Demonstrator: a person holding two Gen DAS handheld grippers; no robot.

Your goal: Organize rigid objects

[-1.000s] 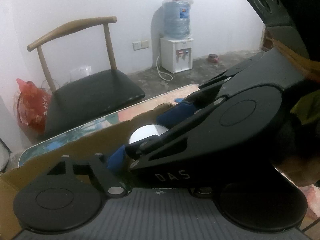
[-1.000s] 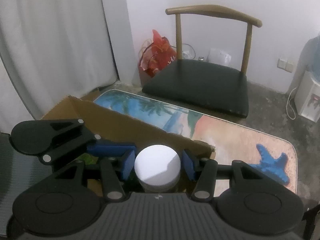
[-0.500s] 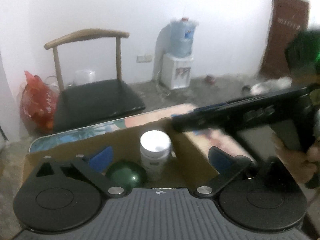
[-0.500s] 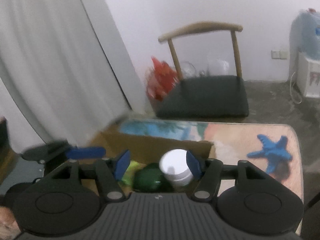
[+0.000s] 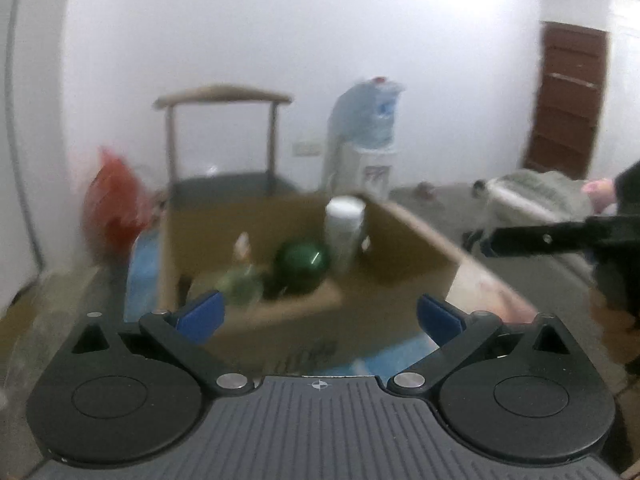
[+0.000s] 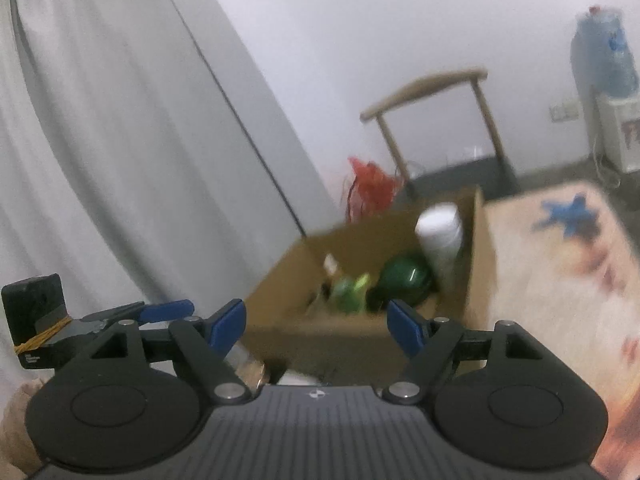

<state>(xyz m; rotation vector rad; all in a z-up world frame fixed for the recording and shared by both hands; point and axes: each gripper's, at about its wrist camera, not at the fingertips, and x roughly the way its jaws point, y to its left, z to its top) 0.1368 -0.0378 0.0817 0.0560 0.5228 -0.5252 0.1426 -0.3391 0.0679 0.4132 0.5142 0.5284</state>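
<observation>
- While gripping nothing, spreading the left tongs [image 5: 320,318] to their widest and the right tongs [image 6: 316,324] somewhat less wide, both having just been opening, with only air between the pads.
- Risking a knock on the cardboard box [image 5: 400,248], lying just ahead of and below both tongs, by swinging an open finger into its near wall and shoving it across the table [image 6: 560,260].
- Risking a toppled white jar [image 5: 344,224], standing upright in the box's far corner ahead of the tongs, through any such jolt, being tall and narrow.
- Rolling the round green thing [image 5: 304,266] against the jar, possibly, in the same bump; touching it or just beside it, impossible to tell.
- Showing as a white cylinder with a white lid and a pale label, too blurred for reading.
</observation>
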